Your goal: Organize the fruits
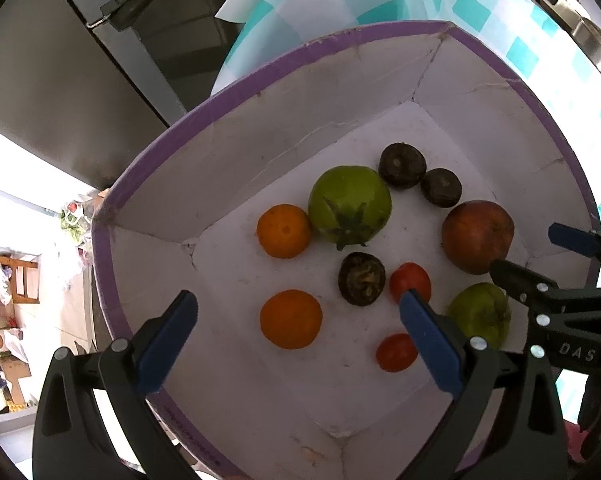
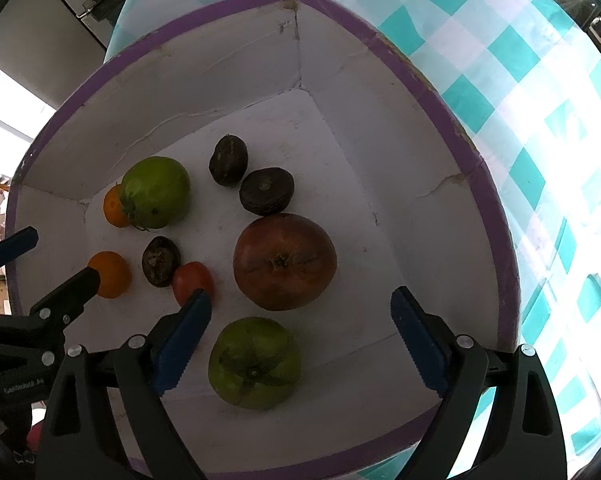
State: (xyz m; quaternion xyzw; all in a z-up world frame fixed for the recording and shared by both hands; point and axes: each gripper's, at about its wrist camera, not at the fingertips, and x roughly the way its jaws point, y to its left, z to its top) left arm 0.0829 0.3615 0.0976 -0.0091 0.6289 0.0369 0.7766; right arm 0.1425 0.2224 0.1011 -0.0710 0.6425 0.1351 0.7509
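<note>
A white box with a purple rim holds all the fruit. Inside lie two green tomatoes, two oranges, a large red-brown fruit, three dark wrinkled fruits and two small red tomatoes. My left gripper hovers open over the near orange. On the box's right side my right gripper hangs open above the red-brown fruit and a green tomato. Neither holds anything.
The box stands on a round table with a teal and white checked cloth. A steel fridge rises beyond the table's left edge. A cluttered room floor shows at far left.
</note>
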